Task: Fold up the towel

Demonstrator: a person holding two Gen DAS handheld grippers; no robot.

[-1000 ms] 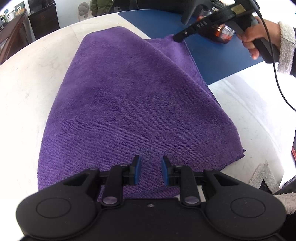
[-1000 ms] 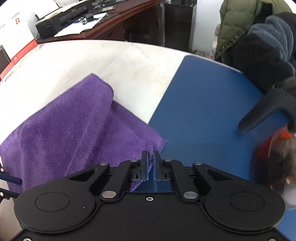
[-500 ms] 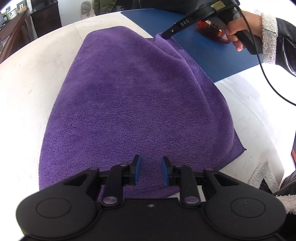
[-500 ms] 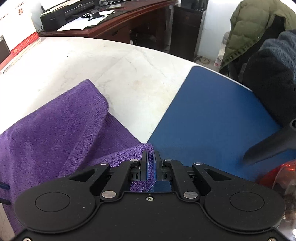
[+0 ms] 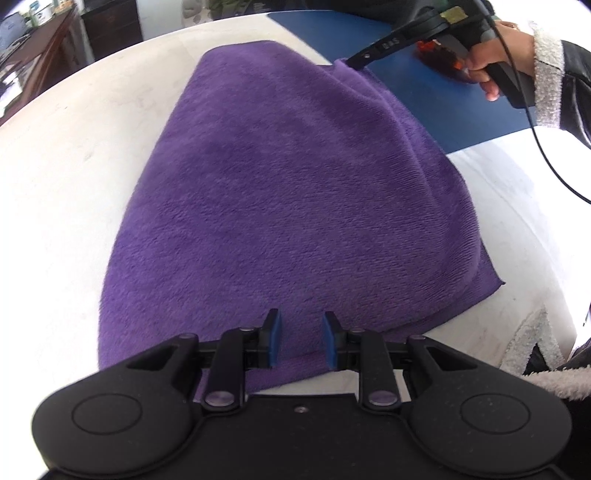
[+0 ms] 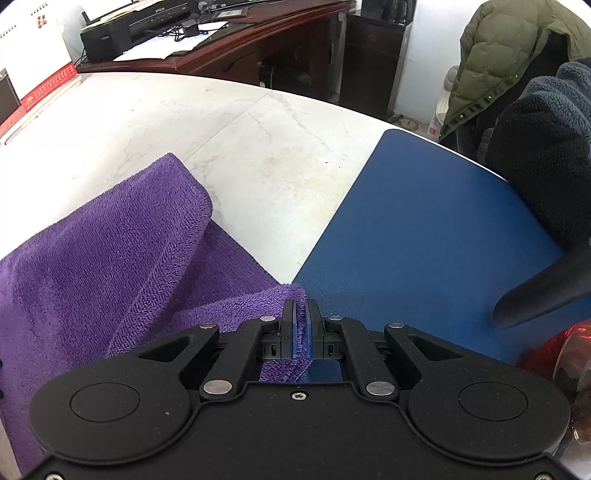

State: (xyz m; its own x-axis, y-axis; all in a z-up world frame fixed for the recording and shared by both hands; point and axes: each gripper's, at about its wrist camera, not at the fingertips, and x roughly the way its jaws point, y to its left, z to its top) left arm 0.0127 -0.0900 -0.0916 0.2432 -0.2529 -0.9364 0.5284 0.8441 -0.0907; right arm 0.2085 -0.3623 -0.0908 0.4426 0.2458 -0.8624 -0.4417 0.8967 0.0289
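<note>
Towel: purple soft terry towel (image 5: 295, 206), middle of frame; light, limp, probably not slippery.
Right gripper (image 6: 302, 325): pinches the towel corner.
Left gripper (image 5: 300, 341): fingers apart, empty, at the lower hem.
Hold: corners, hems.

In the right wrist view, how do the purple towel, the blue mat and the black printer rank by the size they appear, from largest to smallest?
1. Purple towel and blue mat: they look about alike, and the gripper body hides part of each, so I do not rank them.
2. Black printer: clearly smallest in the picture, but it stands far back, so its true size is unsure.
</note>
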